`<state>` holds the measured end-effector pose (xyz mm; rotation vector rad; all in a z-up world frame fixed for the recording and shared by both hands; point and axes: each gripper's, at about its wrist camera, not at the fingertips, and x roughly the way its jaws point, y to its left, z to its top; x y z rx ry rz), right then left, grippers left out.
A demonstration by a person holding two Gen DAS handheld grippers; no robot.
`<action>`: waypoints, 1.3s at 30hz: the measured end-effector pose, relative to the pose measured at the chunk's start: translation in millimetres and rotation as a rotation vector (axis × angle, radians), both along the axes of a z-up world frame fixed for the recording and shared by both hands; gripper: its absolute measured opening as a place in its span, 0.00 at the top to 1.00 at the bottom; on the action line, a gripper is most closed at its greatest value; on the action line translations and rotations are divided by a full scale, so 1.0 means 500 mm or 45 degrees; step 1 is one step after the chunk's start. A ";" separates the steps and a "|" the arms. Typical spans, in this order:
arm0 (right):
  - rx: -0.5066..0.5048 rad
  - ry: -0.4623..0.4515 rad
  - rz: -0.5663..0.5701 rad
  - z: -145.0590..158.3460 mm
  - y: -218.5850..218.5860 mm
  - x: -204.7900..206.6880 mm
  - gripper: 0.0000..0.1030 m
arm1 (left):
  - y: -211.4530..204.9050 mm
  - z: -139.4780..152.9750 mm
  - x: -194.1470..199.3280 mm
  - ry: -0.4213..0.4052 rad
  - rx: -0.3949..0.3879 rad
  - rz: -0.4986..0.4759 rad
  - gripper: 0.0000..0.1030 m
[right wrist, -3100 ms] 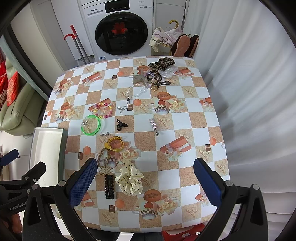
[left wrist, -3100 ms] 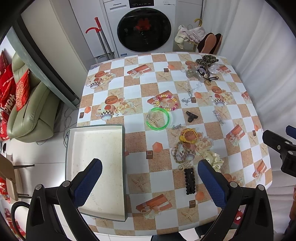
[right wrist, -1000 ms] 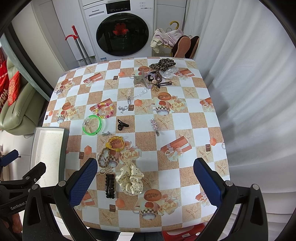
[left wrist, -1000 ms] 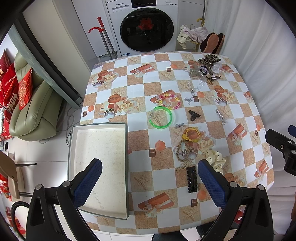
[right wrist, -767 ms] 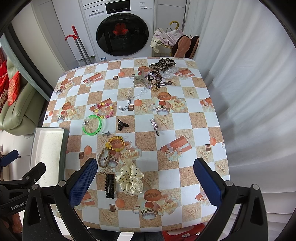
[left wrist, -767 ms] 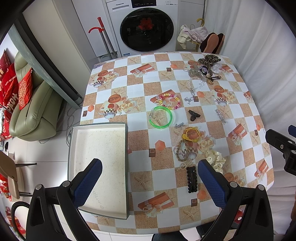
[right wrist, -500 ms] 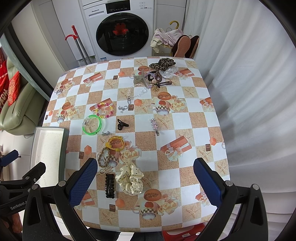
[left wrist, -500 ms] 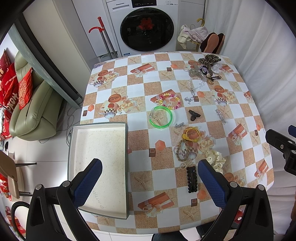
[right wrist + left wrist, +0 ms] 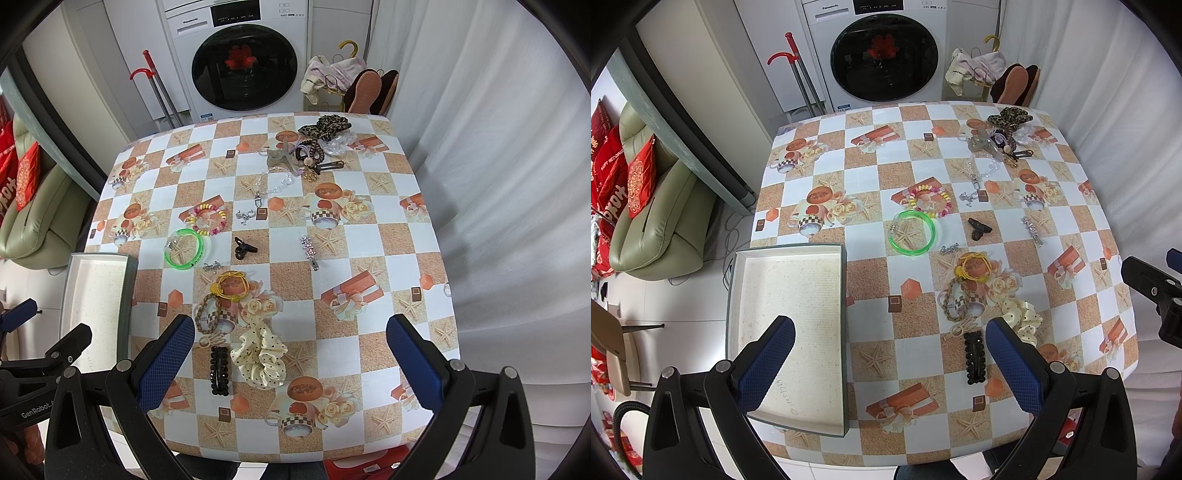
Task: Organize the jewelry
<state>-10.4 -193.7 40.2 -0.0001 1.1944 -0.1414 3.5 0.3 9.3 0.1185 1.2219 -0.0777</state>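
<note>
Grey-rimmed and bare inside, the tray sits at my left on the table. My left gripper hangs above its inner edge, fingers spread wide, holding nothing. Nothing is sorted yet, I judge. Rightward lie the green bangle, black barrette and cream scrunchie. My right gripper hovers wide and unladen; probably the scrunchie comes first.
</note>
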 end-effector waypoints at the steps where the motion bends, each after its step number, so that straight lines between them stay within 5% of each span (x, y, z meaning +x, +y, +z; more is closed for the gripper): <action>1: 0.000 0.001 -0.001 0.000 0.001 0.000 0.00 | 0.001 0.000 0.000 0.000 0.000 0.000 0.00; 10: 0.027 0.037 -0.027 -0.020 -0.013 0.004 0.00 | 0.023 -0.020 -0.001 0.029 -0.011 -0.013 0.00; 31: 0.114 0.206 -0.160 -0.273 -0.134 0.103 0.00 | -0.048 -0.257 0.177 0.084 0.005 -0.069 0.00; 39: 0.154 0.174 -0.170 -0.349 -0.159 0.177 0.02 | -0.076 -0.328 0.265 0.070 -0.038 -0.028 0.18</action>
